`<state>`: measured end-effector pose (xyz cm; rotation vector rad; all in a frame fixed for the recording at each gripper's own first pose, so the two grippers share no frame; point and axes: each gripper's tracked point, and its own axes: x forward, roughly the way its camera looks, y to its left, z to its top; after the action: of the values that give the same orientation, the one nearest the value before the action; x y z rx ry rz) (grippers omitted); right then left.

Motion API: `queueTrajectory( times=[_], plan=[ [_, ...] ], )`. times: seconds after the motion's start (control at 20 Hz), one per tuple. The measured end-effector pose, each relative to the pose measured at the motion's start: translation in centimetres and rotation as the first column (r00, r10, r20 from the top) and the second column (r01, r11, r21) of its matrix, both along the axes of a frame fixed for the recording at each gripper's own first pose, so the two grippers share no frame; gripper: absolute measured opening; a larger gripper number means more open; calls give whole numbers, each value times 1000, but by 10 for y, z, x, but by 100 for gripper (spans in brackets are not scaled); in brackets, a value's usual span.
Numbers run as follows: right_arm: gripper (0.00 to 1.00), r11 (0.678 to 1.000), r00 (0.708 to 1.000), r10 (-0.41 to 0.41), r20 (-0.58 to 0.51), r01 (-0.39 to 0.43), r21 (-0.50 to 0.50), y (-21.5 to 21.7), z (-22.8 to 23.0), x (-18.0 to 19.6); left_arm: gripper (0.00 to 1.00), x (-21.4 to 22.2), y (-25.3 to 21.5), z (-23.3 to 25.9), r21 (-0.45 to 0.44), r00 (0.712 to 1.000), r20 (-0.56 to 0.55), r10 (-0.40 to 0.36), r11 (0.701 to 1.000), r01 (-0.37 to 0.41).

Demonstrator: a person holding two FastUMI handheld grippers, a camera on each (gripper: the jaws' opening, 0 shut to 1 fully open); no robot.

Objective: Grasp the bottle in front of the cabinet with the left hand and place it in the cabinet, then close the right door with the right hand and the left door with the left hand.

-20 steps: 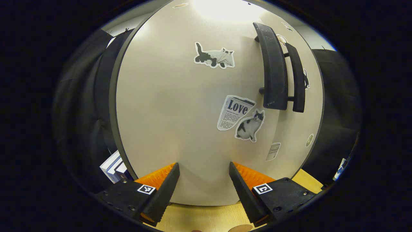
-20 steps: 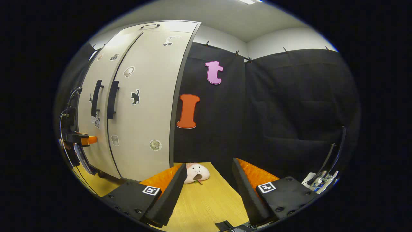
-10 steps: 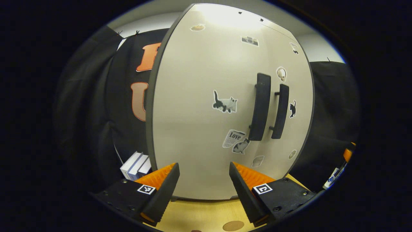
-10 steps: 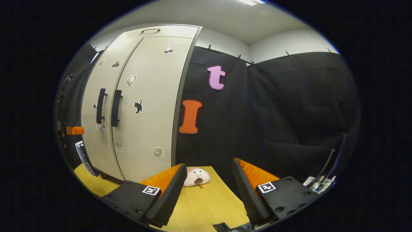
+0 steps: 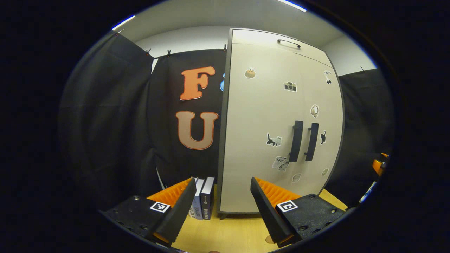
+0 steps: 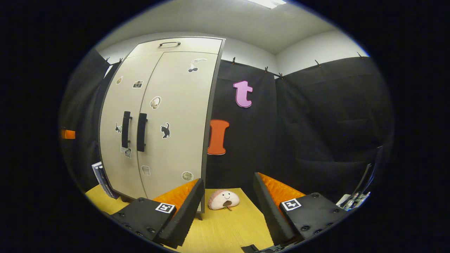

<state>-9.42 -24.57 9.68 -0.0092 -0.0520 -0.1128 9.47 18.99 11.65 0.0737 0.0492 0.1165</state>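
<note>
Standing upright, long axis vertical, cabinet [image 5: 267, 140] with both doors closed | left gripper [image 5: 220, 207] released, facing cabinet | right gripper [image 6: 227, 211] released, right of cabinet, empty

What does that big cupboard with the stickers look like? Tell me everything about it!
The tall beige two-door cabinet stands upright on the light wooden table, on short dark feet. Both doors are shut and meet at a thin middle seam. Two long black vertical handles sit side by side there. Small stickers dot the smooth matte doors, among them cats, a camera and a round badge. A dark trim edges its sides, and a small dark handle sits near the top. Some upright books stand next to its left side.
</note>
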Motion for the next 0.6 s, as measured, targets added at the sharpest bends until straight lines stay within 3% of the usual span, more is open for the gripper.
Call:
queueTrajectory(
  times=[0.3, 0.6],
  plan=[
    [94, 999, 999, 40, 8, -40, 5, 22, 2, -5, 95, -36, 35, 13, 13, 997, 29, 65, 998, -65],
    [94, 999, 999, 40, 11, -40, -11, 21, 6, -18, 95, -44, 31, 26, -21, 996, 67, 55, 998, -54]
  ],
)
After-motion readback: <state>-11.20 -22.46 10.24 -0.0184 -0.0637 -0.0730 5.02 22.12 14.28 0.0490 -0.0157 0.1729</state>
